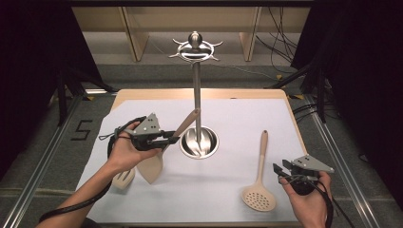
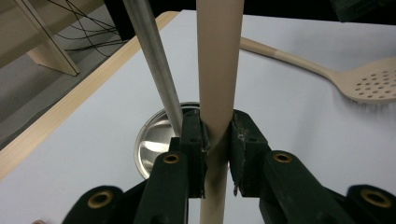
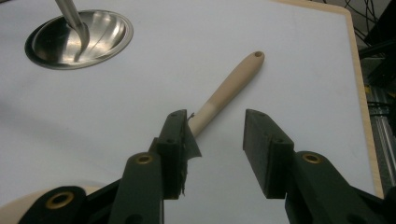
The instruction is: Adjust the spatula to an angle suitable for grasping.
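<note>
High view: left hand-held gripper [image 1: 172,139] pinches spatula [image 1: 157,161] handle, blade hanging below, beside stand [image 1: 196,99].

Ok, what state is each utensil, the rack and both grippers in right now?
left gripper: shut on the spatula handle
spatula: lifted, tilted, handle near the pole
slotted turner: lying flat on the table
skimmer spoon: lying flat, untouched
utensil rack: upright, hooks empty
right gripper: open, holding nothing
</note>
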Demonstrator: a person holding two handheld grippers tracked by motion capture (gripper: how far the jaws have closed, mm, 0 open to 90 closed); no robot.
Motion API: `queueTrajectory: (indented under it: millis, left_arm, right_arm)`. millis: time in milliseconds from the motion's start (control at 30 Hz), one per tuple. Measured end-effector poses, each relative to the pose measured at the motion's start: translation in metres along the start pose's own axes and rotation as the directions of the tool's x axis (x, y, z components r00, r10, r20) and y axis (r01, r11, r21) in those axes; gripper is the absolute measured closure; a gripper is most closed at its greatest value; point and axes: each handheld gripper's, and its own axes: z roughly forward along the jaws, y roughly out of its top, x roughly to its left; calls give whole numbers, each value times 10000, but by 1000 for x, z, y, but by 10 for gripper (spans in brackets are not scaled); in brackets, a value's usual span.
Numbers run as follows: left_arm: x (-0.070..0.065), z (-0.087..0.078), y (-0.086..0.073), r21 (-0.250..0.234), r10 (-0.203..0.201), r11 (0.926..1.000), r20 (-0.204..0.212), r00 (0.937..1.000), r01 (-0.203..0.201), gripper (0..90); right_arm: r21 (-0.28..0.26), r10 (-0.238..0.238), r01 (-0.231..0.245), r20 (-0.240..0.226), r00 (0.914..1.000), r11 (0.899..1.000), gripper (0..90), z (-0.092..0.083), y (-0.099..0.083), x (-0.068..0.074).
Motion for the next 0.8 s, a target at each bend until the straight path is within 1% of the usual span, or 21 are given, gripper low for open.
queueTrajectory:
  millis: [67, 233, 267, 300, 333, 367, 400, 433, 467, 533, 600, 633, 767, 800]
  left_arm:
    - [0, -2, -3, -294, -165, 9994, -53, 9998, 164, 763]
    - [3, -8, -9, -690, -440, 9967, -206, 9988, 425, 763]
    - [4, -9, -10, -772, -481, 9959, -226, 9986, 463, 763]
    - [5, -10, -11, -898, -546, 9946, -220, 9983, 524, 763]
    - [7, -13, -12, -857, -532, 9950, -272, 9982, 507, 763]
    - [9, -15, -13, -977, -546, 9939, -240, 9982, 520, 763]
    - [10, -18, -15, -1165, -730, 9907, -226, 9971, 699, 763]
    - [10, -18, -15, -1165, -730, 9907, -226, 9971, 699, 764]
    - [11, -21, -16, -1261, -904, 9883, -261, 9956, 864, 764]
    - [13, -24, -17, -1451, -1078, 9842, -341, 9936, 1018, 764]
    - [15, -30, -17, -1638, -1201, 9801, -414, 9919, 1118, 764]
    - [15, -30, -17, -1638, -1201, 9801, -414, 9919, 1118, 764]
    - [17, -37, -14, -1938, -1198, 9751, -513, 9915, 1078, 765]
    - [17, -37, -14, -1938, -1198, 9751, -513, 9915, 1078, 765]
  right_arm:
    - [-14, -14, 14, 11, 10000, 10000, 610, 0, 0, 0]
    - [-6, 0, 0, 19, 10000, 10000, 610, 0, 0, 0]
    - [-71, -175, 175, -17, 9998, 9998, 610, 1, 0, -1]
    - [58, 116, -116, 18, 9999, 9999, 610, 0, 0, 1]
    - [42, 31, -31, -4, 10000, 10000, 610, 0, 0, 1]
    - [40, 27, -27, -1, 10000, 10000, 610, 0, 0, 1]
    - [30, 1, -1, 17, 10000, 10000, 610, 0, 0, 1]
    - [30, 1, -1, 17, 10000, 10000, 610, 0, 0, 1]
    - [20, -8, 7, 16, 10000, 10000, 610, 0, 0, 1]
    - [38, 55, -55, -1, 10000, 10000, 610, 0, 0, 2]
    - [-25, -17, 17, 39, 10000, 10000, 610, 0, 0, 1]
    - [-25, -17, 17, 39, 10000, 10000, 610, 0, 0, 1]
    - [-50, -3, 4, 56, 10000, 10000, 609, 0, 0, 1]
    - [-50, -3, 4, 56, 10000, 10000, 609, 0, 0, 1]
